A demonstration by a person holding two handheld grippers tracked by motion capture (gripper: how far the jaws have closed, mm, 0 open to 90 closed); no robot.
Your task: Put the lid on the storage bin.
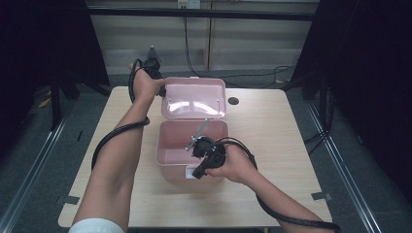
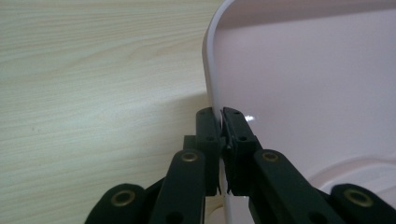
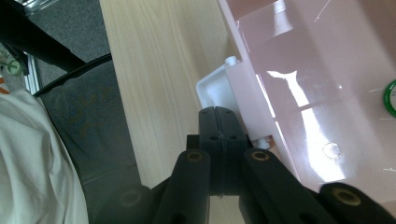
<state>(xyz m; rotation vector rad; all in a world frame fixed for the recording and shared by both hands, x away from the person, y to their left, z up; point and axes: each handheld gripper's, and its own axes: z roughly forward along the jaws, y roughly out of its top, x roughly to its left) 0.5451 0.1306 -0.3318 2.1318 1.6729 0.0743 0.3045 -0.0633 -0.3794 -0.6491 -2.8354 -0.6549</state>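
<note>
A pink plastic box (image 1: 167, 158) stands open in the middle of the wooden table (image 1: 286, 145). Its lid (image 1: 194, 97) is tilted up at the back. At the lid's left edge, my left gripper (image 1: 162, 90) is shut on the rim. In the left gripper view the jaws (image 2: 220, 113) pinch the thin white rim of the lid (image 2: 303, 84). My right gripper (image 1: 197, 173) is at the box's front wall, beside the white latch (image 1: 190, 172). Seen in the right gripper view, its jaws (image 3: 222, 112) are shut with nothing between them, just below the latch (image 3: 215, 86) and touching the box wall (image 3: 289, 79).
A green ring (image 3: 390, 98) shows through the box wall at the right edge. A round hole (image 1: 233, 101) sits in the table behind the lid. Cables (image 1: 262, 77) run along the floor beyond the table. Metal rails flank the table on both sides.
</note>
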